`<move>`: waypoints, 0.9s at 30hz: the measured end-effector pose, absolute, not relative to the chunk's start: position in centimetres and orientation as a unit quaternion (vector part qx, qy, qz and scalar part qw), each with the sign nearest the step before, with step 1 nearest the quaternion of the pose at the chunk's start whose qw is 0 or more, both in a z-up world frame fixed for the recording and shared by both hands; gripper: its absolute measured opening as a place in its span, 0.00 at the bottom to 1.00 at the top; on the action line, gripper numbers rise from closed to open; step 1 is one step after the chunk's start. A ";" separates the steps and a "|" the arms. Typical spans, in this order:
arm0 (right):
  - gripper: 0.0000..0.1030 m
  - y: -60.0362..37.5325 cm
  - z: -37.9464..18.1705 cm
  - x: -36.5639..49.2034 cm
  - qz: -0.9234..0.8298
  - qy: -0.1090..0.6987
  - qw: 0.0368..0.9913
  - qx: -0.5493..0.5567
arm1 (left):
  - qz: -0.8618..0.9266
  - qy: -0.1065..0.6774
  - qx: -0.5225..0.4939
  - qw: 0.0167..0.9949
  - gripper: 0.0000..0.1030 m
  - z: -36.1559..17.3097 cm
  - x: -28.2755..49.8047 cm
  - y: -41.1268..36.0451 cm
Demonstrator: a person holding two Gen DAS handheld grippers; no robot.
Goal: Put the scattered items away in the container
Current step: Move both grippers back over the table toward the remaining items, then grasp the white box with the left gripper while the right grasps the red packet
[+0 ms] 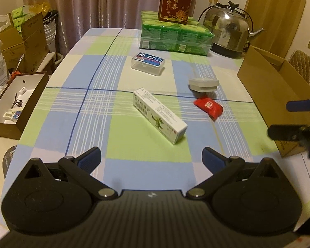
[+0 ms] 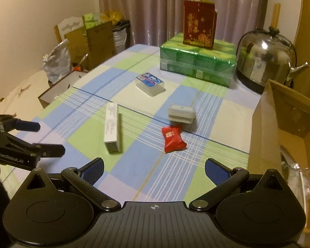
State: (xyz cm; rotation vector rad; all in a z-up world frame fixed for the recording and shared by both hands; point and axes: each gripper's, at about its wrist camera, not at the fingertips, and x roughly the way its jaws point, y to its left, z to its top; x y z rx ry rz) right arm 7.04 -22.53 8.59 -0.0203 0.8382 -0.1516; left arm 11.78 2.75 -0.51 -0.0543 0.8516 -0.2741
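Both tools sit nearest the cameras, each w/ blue-padded fingers spread wide & holding nothing: left tool [image 1: 152, 158] low over the near table edge, right tool [image 2: 154, 170] likewise, further right. Just ahead of the left tool lies a long white & green carton [image 1: 159, 114], flat on the checked tablecloth [image 1: 82, 107], set diagonally. Right of it, a red snack packet [image 1: 208, 107]; touching or just behind that packet, can't tell which, a small grey-white plastic piece [image 1: 203, 84]. Further back, near the table centre, a clear plastic case w/ blue label [image 1: 148, 63]. All 4 items are on the table, none in the container. Open cardboard box [image 1: 279, 95] stands at the table's right edge, flaps up; in the right wrist view its inside is mostly hidden by a flap. At the far end: a green multipack of tissues [image 1: 175, 35] w/ a dark red gift box [image 1: 176, 2] standing on top, & a steel kettle [image 1: 227, 31] beside it. Left of the table, a brown open-top box w/ small bits inside [image 1: 18, 105].
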 end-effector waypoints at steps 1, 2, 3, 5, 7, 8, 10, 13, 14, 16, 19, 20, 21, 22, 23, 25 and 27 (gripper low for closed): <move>0.98 -22.8 8.2 7.5 -0.072 0.409 0.910 -0.010 | -0.133 0.413 -0.025 0.901 0.99 -0.7 12.3 2.6; 0.98 -23.1 7.8 7.9 -0.071 0.411 0.909 -0.012 | -0.134 0.413 -0.024 0.901 0.99 -0.9 12.7 2.4; 0.98 -23.3 7.4 8.2 -0.069 0.412 0.908 -0.014 | -0.134 0.413 -0.023 0.901 0.99 -1.1 13.2 2.2; 0.98 -23.9 6.6 9.0 -0.070 0.421 0.904 -0.018 | -0.135 0.413 -0.023 0.900 0.99 -1.5 14.1 1.9; 0.98 -24.4 5.8 9.6 -0.067 0.425 0.903 -0.019 | -0.137 0.412 -0.022 0.901 0.99 -1.8 14.9 1.7; 0.98 -24.6 5.4 9.9 -0.067 0.426 0.902 -0.020 | -0.137 0.412 -0.023 0.901 0.99 -2.1 15.3 1.5; 0.92 -25.2 4.7 10.6 -0.067 0.427 0.901 -0.022 | -0.138 0.413 -0.024 0.900 0.99 -2.4 16.1 1.3; 0.84 -26.0 3.6 11.6 -0.068 0.434 0.898 -0.023 | -0.143 0.414 -0.031 0.898 0.99 -2.9 17.4 0.7; 0.83 -26.3 3.4 11.9 -0.068 0.434 0.898 -0.023 | -0.146 0.414 -0.031 0.898 0.99 -3.0 17.9 0.4; 0.79 -26.7 2.9 12.3 -0.068 0.433 0.898 -0.025 | -0.151 0.413 -0.028 0.898 0.99 -3.2 18.7 -0.4; 0.77 -27.3 2.4 12.8 -0.067 0.431 0.900 -0.025 | -0.159 0.410 -0.022 0.898 0.98 -3.7 19.8 -1.6; 0.76 -27.5 2.2 13.0 -0.069 0.431 0.899 -0.026 | -0.158 0.410 -0.020 0.898 0.97 -3.9 20.1 -2.0; 0.76 -27.6 2.1 13.2 -0.070 0.432 0.899 -0.026 | -0.156 0.412 -0.018 0.897 0.95 -4.2 20.5 -2.3; 0.76 -27.8 1.9 13.3 -0.071 0.432 0.899 -0.026 | -0.156 0.415 -0.017 0.896 0.94 -4.5 20.9 -2.6; 0.76 -27.9 1.7 13.4 -0.071 0.433 0.898 -0.026 | -0.154 0.419 -0.016 0.895 0.94 -4.9 21.2 -2.8; 0.76 -28.1 1.4 13.6 -0.072 0.435 0.897 -0.028 | -0.154 0.425 -0.011 0.892 0.89 -5.5 21.7 -3.3; 0.76 -28.3 1.1 13.9 -0.075 0.437 0.896 -0.032 | -0.153 0.431 0.002 0.889 0.81 -6.0 22.0 -3.6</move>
